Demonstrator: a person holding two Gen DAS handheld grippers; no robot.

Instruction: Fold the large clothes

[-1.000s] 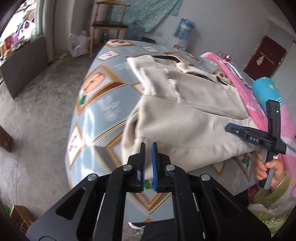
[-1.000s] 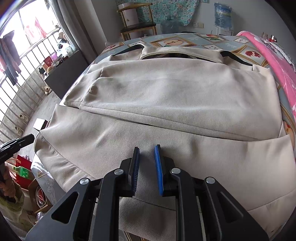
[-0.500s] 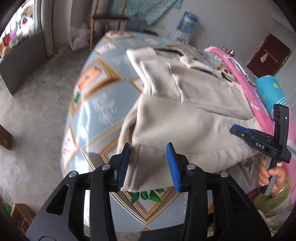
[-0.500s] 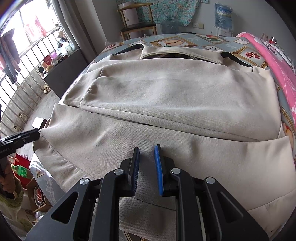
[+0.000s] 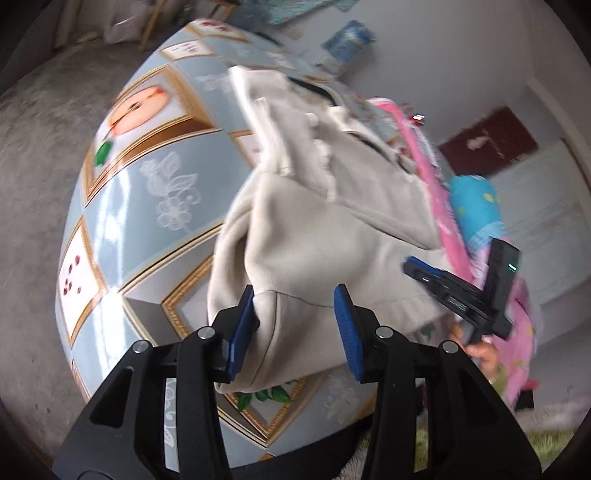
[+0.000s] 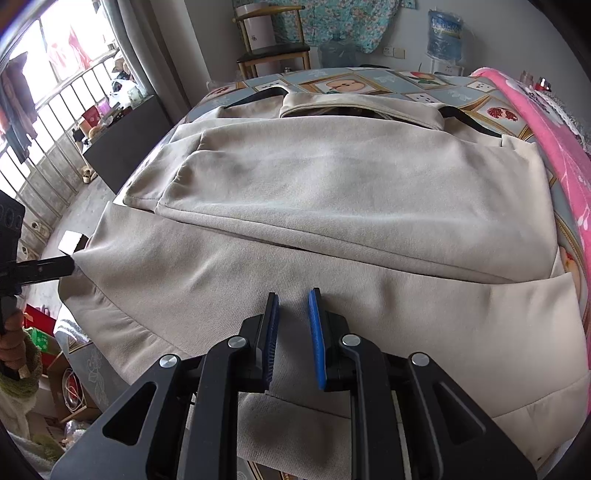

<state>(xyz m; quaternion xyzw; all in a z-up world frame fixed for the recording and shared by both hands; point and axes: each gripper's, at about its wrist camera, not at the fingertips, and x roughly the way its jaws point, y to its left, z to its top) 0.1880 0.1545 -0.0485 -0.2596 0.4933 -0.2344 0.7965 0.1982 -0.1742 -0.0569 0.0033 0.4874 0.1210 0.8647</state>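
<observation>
A large beige sweatshirt [image 6: 332,184] lies spread on the table [image 6: 406,85], its sleeves folded across the body. My left gripper [image 5: 295,295] is at the sweatshirt's [image 5: 332,229] near left hem corner. Its jaws stand apart with that corner between them, and the left pad brushes the cloth. In the right wrist view the left gripper [image 6: 72,267] shows at the left edge, tips at that same corner. My right gripper [image 6: 293,295] is shut on the hem near the middle, with cloth filling the narrow gap. The right gripper [image 5: 408,264] also appears in the left wrist view, a hand around its handle.
The table [image 5: 129,203] wears a glossy blue cloth with framed fruit pictures. A pink blanket [image 6: 546,147] runs along its right side. A wooden chair [image 6: 273,48] and water bottle [image 6: 445,35] stand behind. A dark cabinet [image 6: 122,147] and boxes [image 6: 40,339] are on the left floor.
My left gripper opened its jaws and moved down and forward onto the sweatshirt's left hem corner, which now sits between them. The right gripper kept still with the same narrow gap.
</observation>
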